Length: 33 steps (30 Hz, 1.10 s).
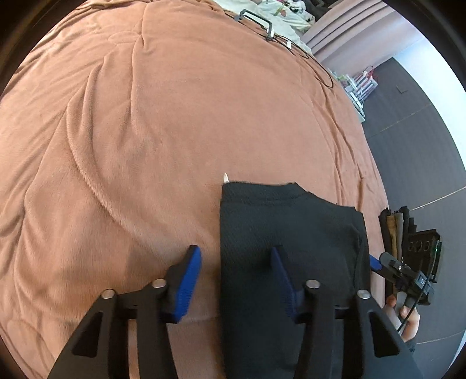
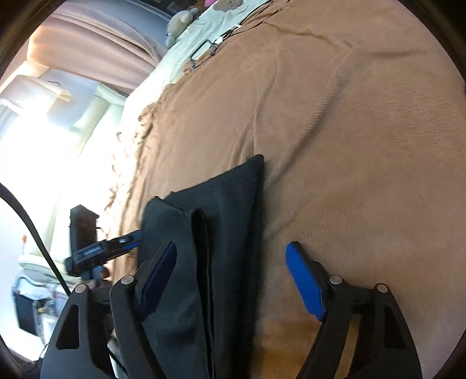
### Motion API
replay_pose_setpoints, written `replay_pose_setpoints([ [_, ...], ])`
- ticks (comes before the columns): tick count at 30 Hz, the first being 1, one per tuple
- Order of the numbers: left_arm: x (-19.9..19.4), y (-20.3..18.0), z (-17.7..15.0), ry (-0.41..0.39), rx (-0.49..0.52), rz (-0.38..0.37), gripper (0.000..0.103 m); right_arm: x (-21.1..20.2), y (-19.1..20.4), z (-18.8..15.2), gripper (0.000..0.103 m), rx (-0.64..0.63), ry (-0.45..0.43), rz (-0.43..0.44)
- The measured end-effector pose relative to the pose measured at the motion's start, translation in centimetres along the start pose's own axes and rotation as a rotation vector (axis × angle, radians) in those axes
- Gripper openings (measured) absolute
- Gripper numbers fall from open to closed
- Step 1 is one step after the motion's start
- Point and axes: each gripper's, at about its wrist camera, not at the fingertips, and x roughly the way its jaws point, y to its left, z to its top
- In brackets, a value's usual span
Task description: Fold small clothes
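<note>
A folded black garment point(image 1: 288, 233) lies flat on a brown plush blanket point(image 1: 145, 131) near the bed's edge. My left gripper point(image 1: 236, 253) is open, its jaws straddling the garment's left edge, one blue pad on the blanket and one over the cloth. In the right wrist view the same garment point(image 2: 221, 210) shows stacked folded layers. My right gripper point(image 2: 233, 250) is open, straddling the garment's right edge. Each gripper appears in the other's view: the right one point(image 1: 375, 262) at the garment's far side, the left one point(image 2: 131, 242) likewise.
The blanket point(image 2: 349, 131) stretches wide ahead. A handled frame and cables point(image 1: 259, 23) lie at the far end beside pale bedding point(image 2: 204, 29) with a plush toy. A dark stack of fabrics point(image 1: 396, 230) stands off the bed's right edge, above grey floor.
</note>
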Motion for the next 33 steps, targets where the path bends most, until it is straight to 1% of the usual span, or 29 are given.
replay_pose_setpoints([
  [4,0.5,0.3,0.7,0.003,-0.002,-0.028,0.045,0.9,-0.5,1.0,0.077,-0.023,0.057,0.076],
  [7,1.2,0.2,1.1,0.008,-0.010,-0.049,0.042,2.2,-0.4,1.7,0.076,-0.059,0.089,0.079],
  [9,1.6,0.2,1.5,0.010,-0.018,-0.064,0.040,2.8,-0.3,2.5,0.067,-0.075,0.100,0.085],
  [10,1.8,0.3,1.7,0.009,-0.025,-0.075,0.040,3.4,-0.4,2.9,0.057,-0.077,0.116,0.098],
  [11,1.8,0.6,1.9,0.007,-0.036,-0.088,0.040,4.0,-0.5,3.1,0.051,-0.071,0.132,0.106],
  [13,2.0,1.0,2.3,0.002,-0.055,-0.108,0.039,4.9,-0.7,3.6,0.047,-0.076,0.146,0.094],
  [16,2.2,0.8,2.5,-0.005,-0.054,-0.117,0.039,5.4,-0.6,4.3,0.047,-0.090,0.147,0.109],
  [18,2.2,0.6,2.5,-0.007,-0.044,-0.109,0.039,5.4,-0.4,4.1,0.043,-0.102,0.149,0.096],
  [19,2.1,0.5,2.4,-0.010,-0.041,-0.105,0.039,5.4,-0.2,4.0,0.039,-0.113,0.148,0.081],
  [20,2.0,0.3,2.2,-0.013,-0.037,-0.101,0.039,5.4,0.1,3.8,0.028,-0.119,0.142,0.053],
  [22,1.9,0.0,2.0,-0.024,-0.023,-0.083,0.033,5.3,0.4,3.6,0.017,-0.117,0.124,-0.013],
  [23,1.8,-0.1,1.8,-0.031,-0.016,-0.063,0.025,5.2,0.7,3.5,0.012,-0.109,0.117,-0.029],
  [24,1.8,-0.1,1.8,-0.035,-0.015,-0.059,0.017,5.1,0.9,3.4,0.011,-0.108,0.109,-0.039],
  [26,1.4,-0.5,1.8,-0.049,-0.017,-0.067,0.013,4.6,1.9,3.2,0.009,-0.138,0.086,-0.080],
  [30,-0.4,-1.9,1.3,-0.090,0.020,-0.049,0.012,3.2,4.3,2.6,0.009,-0.181,0.040,-0.124],
  [33,-2.3,-3.1,0.9,-0.121,0.038,-0.055,0.012,2.1,6.3,1.8,0.009,-0.202,0.010,-0.138],
])
